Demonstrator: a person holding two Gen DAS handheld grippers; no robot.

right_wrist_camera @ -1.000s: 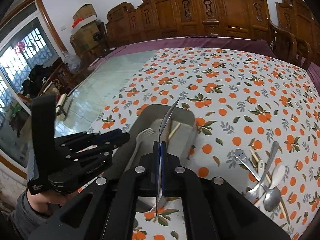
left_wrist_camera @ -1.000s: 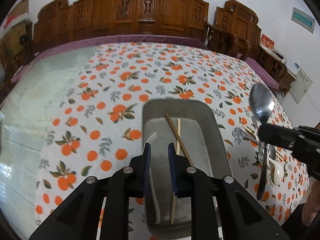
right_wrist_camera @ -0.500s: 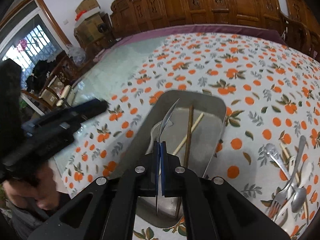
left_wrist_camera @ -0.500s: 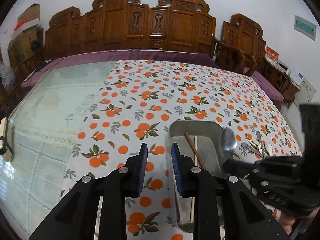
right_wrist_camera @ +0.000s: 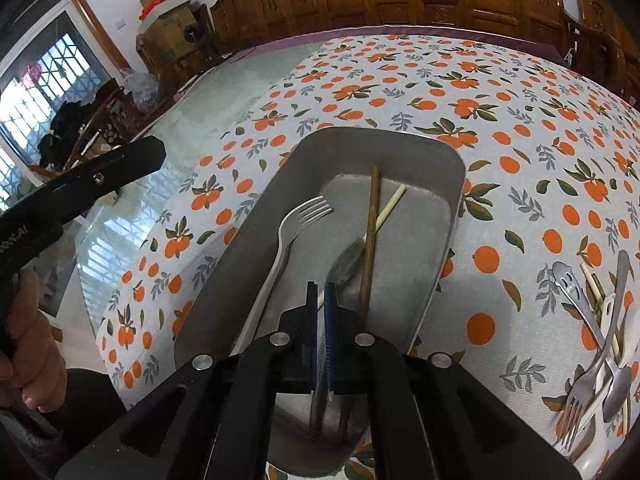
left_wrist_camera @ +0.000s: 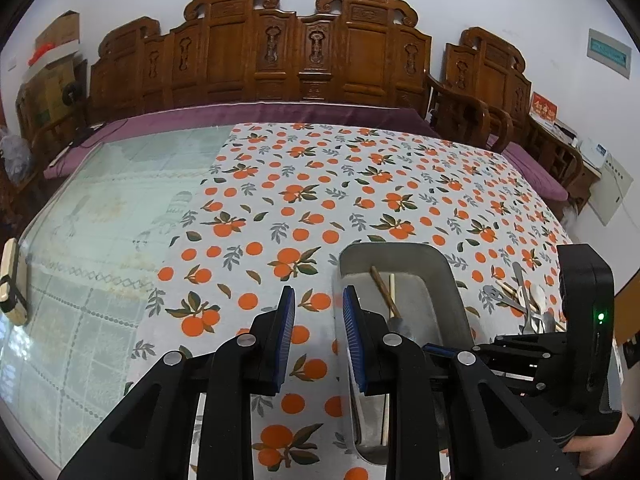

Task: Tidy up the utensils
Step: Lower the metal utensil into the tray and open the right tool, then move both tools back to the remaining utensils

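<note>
A grey metal tray lies on the orange-print tablecloth and holds a fork, a dark chopstick and a pale chopstick. My right gripper is shut on the handle of a metal spoon, whose bowl rests low in the tray against the dark chopstick. My left gripper is open and empty, hovering over the cloth just left of the tray. The right gripper's body shows at the right of the left wrist view.
A pile of loose forks, spoons and chopsticks lies on the cloth right of the tray; it also shows in the left wrist view. Bare glass tabletop lies to the left. Carved wooden chairs line the far side.
My right gripper has lowered the spoon from above the tray down into it. My left gripper has shifted left, off the tray and over the cloth.
</note>
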